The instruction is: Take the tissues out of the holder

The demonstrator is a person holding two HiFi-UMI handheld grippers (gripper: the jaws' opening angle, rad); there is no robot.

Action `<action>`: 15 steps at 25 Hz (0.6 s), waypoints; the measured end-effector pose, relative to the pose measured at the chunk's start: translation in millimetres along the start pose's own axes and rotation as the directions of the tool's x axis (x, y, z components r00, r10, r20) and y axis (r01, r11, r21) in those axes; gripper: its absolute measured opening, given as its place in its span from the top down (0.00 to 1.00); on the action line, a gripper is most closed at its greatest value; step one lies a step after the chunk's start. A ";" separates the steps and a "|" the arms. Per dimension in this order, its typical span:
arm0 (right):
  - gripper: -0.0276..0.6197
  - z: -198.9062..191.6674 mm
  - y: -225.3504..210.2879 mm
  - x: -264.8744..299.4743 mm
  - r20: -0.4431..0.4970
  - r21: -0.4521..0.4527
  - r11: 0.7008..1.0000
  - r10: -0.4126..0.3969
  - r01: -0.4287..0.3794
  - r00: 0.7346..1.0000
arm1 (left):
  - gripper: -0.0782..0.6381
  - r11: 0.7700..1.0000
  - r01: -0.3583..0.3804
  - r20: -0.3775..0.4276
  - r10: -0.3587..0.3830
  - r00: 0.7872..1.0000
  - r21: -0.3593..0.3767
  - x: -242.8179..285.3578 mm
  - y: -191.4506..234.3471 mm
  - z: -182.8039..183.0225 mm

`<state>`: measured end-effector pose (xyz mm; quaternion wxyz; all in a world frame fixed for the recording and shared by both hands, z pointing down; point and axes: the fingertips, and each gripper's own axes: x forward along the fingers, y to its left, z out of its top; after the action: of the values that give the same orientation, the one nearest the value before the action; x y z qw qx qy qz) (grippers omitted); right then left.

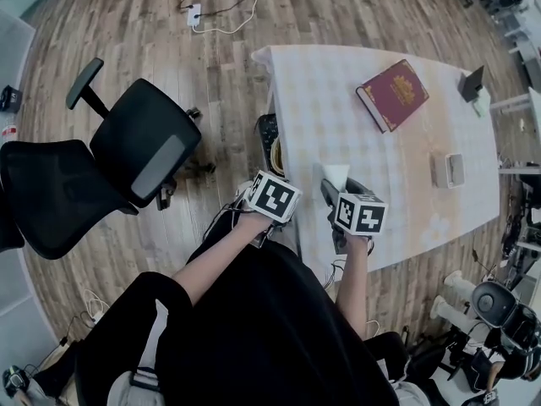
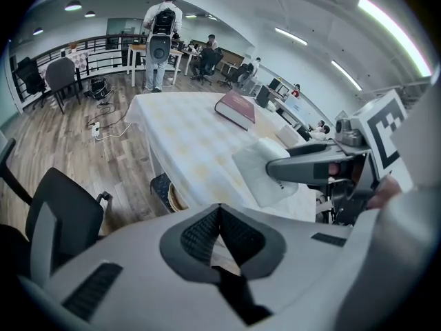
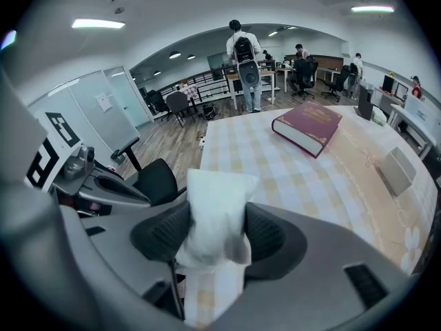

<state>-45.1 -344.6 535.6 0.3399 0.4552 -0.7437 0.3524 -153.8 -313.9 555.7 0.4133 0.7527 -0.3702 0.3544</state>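
Note:
My right gripper [image 3: 210, 234] is shut on a white pack of tissues [image 3: 212, 212], whose top sticks up between the two dark pads. In the head view the pack [image 1: 336, 173] hangs over the near left part of the checked table [image 1: 338, 100]. The left gripper view catches the same pack [image 2: 265, 171] side-on in the right gripper's fingers. The tissue holder [image 1: 448, 169], a small pale box, stands further right on the table [image 3: 398, 169], apart from both grippers. My left gripper [image 2: 219, 211] is beside the table's left edge, its pads meeting with nothing between them.
A dark red book [image 1: 392, 94] lies at the table's far side, and a small black stand [image 1: 472, 83] sits at the far right corner. A black office chair [image 1: 135, 146] stands on the wooden floor to the left. A person with a backpack [image 3: 242, 50] stands beyond the table.

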 end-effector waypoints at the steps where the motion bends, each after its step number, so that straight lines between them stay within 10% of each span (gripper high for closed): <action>1: 0.56 4.8 -0.7 4.4 -0.003 -0.005 1.000 -0.004 0.004 1.000 | 0.89 1.000 -0.001 -0.004 0.001 1.000 0.000 0.1 3.3 3.4; 15: 0.55 51.2 -15.3 62.3 -0.072 -0.101 0.992 -0.083 0.075 0.994 | 0.89 0.994 0.013 -0.012 -0.015 1.000 -0.112 15.3 49.6 19.0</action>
<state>-62.6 -419.8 563.7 0.4037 0.4531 -0.7281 0.3188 -184.4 -353.7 578.6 0.4598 0.7285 -0.3815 0.3351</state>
